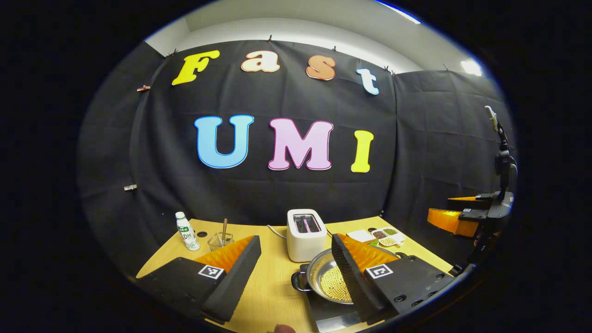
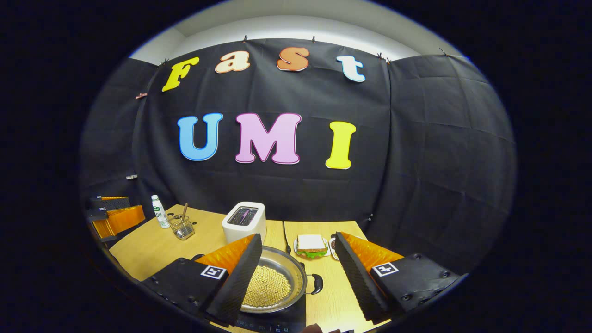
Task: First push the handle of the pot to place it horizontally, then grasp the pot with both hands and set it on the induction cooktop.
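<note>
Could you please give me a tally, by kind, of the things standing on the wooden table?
Pot of beans on the induction cooktop: 1
Induction cooktop: 1
Toaster: 1
Bottle: 1
Wire basket holding a stick: 1
Sandwich on a plate: 1
Divided dish of grains: 1
Total: 7

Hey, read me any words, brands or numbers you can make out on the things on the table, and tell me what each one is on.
Bottle: the label has print, too small and blurred to read.
Cooktop: front panel marks, too small to read.
Square tag on the left gripper: a coded pattern, no words.
Toaster: no text visible.
</note>
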`<state>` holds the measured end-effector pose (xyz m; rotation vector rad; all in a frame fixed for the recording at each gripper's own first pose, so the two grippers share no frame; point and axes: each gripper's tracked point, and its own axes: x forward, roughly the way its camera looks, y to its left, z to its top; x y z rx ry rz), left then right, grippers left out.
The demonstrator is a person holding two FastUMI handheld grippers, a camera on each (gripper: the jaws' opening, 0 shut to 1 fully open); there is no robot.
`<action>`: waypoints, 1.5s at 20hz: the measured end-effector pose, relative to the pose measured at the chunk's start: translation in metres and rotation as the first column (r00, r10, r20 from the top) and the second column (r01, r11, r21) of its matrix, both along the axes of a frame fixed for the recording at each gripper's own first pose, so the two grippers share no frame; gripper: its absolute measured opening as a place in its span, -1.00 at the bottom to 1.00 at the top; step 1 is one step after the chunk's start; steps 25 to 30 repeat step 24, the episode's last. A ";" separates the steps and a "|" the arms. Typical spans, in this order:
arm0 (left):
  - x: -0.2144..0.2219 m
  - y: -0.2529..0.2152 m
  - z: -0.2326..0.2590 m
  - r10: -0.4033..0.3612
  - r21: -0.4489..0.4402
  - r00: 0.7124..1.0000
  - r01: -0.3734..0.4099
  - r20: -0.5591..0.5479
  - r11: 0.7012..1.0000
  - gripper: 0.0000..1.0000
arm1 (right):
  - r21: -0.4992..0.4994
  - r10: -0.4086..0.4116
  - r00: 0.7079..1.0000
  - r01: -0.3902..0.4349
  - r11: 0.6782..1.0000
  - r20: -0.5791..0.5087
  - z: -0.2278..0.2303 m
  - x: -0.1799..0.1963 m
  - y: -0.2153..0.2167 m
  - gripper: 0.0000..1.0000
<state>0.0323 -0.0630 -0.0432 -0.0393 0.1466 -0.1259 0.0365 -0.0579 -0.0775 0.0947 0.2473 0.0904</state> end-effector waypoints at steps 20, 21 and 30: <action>-0.024 0.009 0.011 -0.004 0.023 1.000 0.003 0.022 1.000 0.91 | 0.020 0.005 0.998 -0.006 1.000 0.061 0.036 -0.024 0.019 0.96; -0.024 0.009 0.011 -0.005 0.024 1.000 0.004 0.021 1.000 0.91 | 0.017 0.005 0.998 -0.006 1.000 0.059 0.035 -0.024 0.019 0.96; -0.024 0.010 0.010 0.000 0.026 1.000 -0.001 0.019 1.000 0.91 | 0.011 0.007 0.998 -0.008 1.000 0.055 0.033 -0.024 0.019 0.96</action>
